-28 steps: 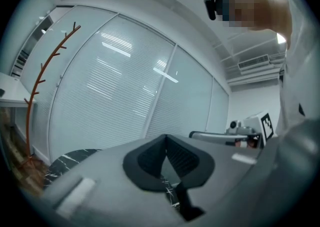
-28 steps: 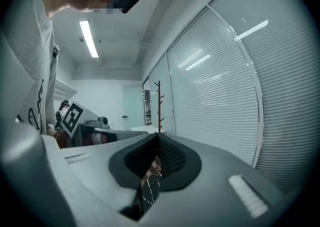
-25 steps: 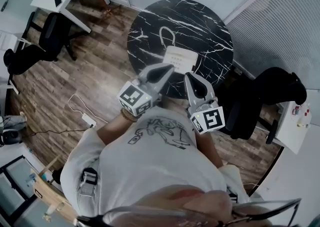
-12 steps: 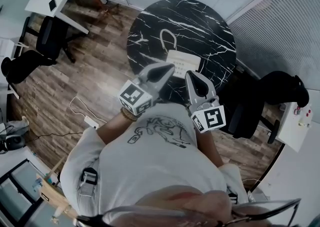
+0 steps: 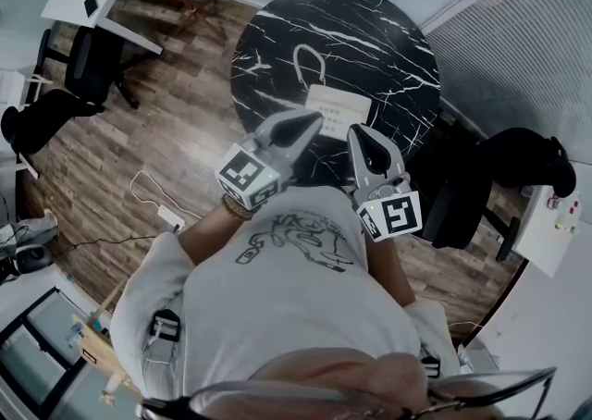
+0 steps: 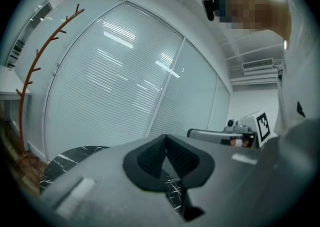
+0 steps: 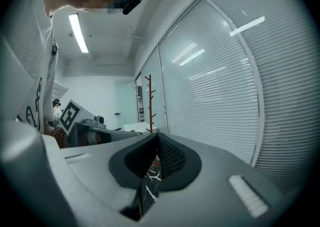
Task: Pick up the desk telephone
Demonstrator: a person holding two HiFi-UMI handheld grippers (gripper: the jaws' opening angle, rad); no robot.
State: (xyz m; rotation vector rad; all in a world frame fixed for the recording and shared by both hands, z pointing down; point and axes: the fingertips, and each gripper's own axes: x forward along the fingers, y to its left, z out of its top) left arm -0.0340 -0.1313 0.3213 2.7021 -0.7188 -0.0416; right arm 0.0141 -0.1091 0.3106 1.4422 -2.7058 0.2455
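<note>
From the head view I hold the left gripper (image 5: pixel 312 119) and the right gripper (image 5: pixel 357 130) side by side in front of my chest, both aimed at the round black marble surface (image 5: pixel 370 39). The desk telephone (image 5: pixel 339 110), pale and boxy, lies on that surface close to the edge nearest me, just past the two tips. The left tip overlaps its near corner in this view, and I cannot tell whether it touches. A light cord (image 5: pixel 308 65) loops from the telephone toward the middle of the surface.

In the left gripper view the jaws of the left gripper (image 6: pixel 166 139) are pressed together with nothing between them, and a sliver of marble shows below the pads. The right gripper view shows the same for the right gripper (image 7: pixel 157 139): jaws together and empty, with marble veining under them.

White blinds (image 7: pixel 220 96) fill the wall ahead, and a reddish coat stand (image 6: pixel 30 71) rises at the left. A black office chair (image 5: pixel 92 62) stands on the wooden floor (image 5: pixel 185 131), well apart from the surface.
</note>
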